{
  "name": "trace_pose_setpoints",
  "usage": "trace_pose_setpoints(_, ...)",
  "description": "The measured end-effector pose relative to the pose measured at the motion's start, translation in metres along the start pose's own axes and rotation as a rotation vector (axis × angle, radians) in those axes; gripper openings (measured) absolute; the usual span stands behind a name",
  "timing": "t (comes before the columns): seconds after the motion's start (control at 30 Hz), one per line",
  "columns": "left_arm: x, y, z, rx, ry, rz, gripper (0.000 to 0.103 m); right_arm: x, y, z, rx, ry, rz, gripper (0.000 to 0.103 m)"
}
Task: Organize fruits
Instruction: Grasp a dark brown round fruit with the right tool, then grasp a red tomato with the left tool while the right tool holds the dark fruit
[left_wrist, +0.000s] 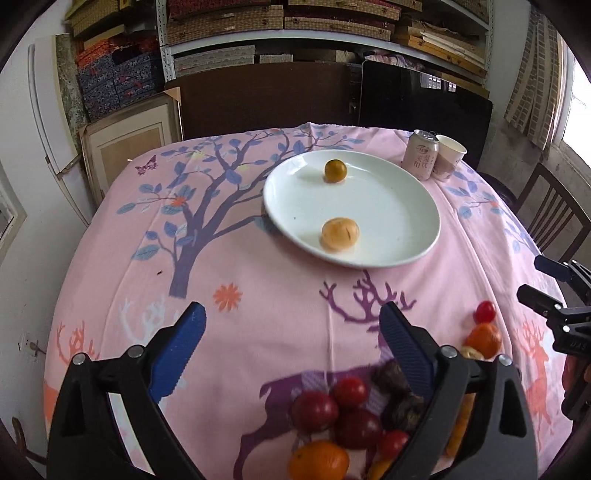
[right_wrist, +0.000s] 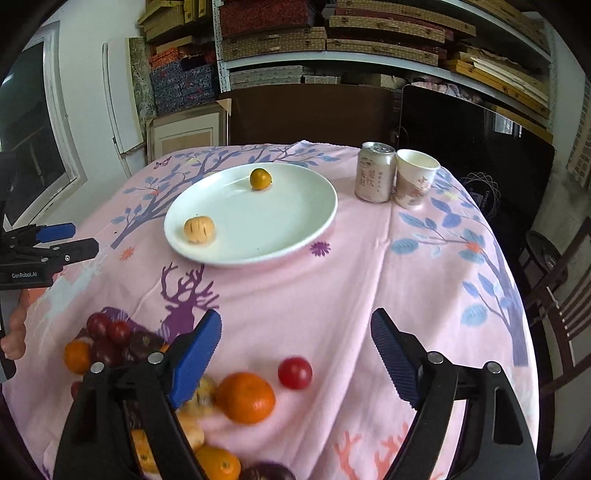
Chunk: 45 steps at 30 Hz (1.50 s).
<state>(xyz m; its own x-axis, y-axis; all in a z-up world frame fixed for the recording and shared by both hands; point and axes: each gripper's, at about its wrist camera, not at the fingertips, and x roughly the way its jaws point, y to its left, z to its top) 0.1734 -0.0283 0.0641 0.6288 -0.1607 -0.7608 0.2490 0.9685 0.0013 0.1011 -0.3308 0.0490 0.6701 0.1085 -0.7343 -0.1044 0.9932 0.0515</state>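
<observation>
A white plate (left_wrist: 399, 206) (right_wrist: 295, 214) lies on the pink tablecloth and holds a small dark-orange fruit (left_wrist: 335, 170) (right_wrist: 260, 178) and a pale yellow fruit (left_wrist: 340, 234) (right_wrist: 199, 229). A pile of loose fruit lies near the table's front edge: red tomatoes (left_wrist: 314, 410), dark lumpy fruits (left_wrist: 391, 376), an orange (right_wrist: 245, 397) and a lone red tomato (right_wrist: 294, 372). My left gripper (left_wrist: 291, 325) is open and empty above the pile. My right gripper (right_wrist: 295, 332) is open and empty above the orange and tomato.
A pink drink can (right_wrist: 375, 171) and a paper cup (right_wrist: 415, 179) stand behind the plate at the right. A wooden chair (right_wrist: 561, 295) stands off the table's right side. Shelves of boxes fill the back wall.
</observation>
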Motion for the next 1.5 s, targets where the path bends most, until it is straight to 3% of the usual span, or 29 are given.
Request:
trace_pose_setpoints(0.23,-0.033,0.000,-0.075,-0.024,0.031,0.015,0.094,-0.042,0.008,-0.076,-0.011,0.035,0.047,0.090)
trace_pose_setpoints(0.47,-0.042,-0.003,-0.131,-0.069,0.087,-0.007,0.094,-0.058,0.051,-0.134,-0.145,0.095,0.084,0.090)
trace_pose_setpoints(0.8,-0.035,-0.008,-0.159,-0.048,0.144,0.015,0.094,-0.053,0.098,-0.144,-0.239,0.142,0.143,0.090)
trace_pose_setpoints(1.07,-0.026,-0.006,-0.161,-0.040,0.169,-0.005,0.094,-0.028,0.118,-0.143,-0.278,0.218,0.098,0.089)
trace_pose_setpoints(1.1,-0.025,-0.007,-0.161,-0.038,0.173,-0.006,0.094,-0.027,0.118,-0.141,-0.269,0.218,0.100,0.086)
trace_pose_setpoints(1.17,-0.023,-0.008,-0.160,-0.032,0.179,-0.009,0.094,-0.026,0.119,-0.140,-0.266,0.221,0.127,0.071)
trace_pose_setpoints(1.2,-0.022,-0.009,-0.161,-0.030,0.182,-0.011,0.094,-0.027,0.120,-0.139,-0.262,0.219,0.146,0.060)
trace_pose_setpoints(1.23,-0.020,-0.010,-0.160,-0.028,0.185,-0.013,0.094,-0.028,0.121,-0.139,-0.265,0.213,0.152,0.042)
trace_pose_setpoints(1.5,-0.007,-0.027,-0.156,-0.016,0.208,-0.027,0.094,-0.040,0.097,-0.147,-0.156,0.178,0.194,0.043)
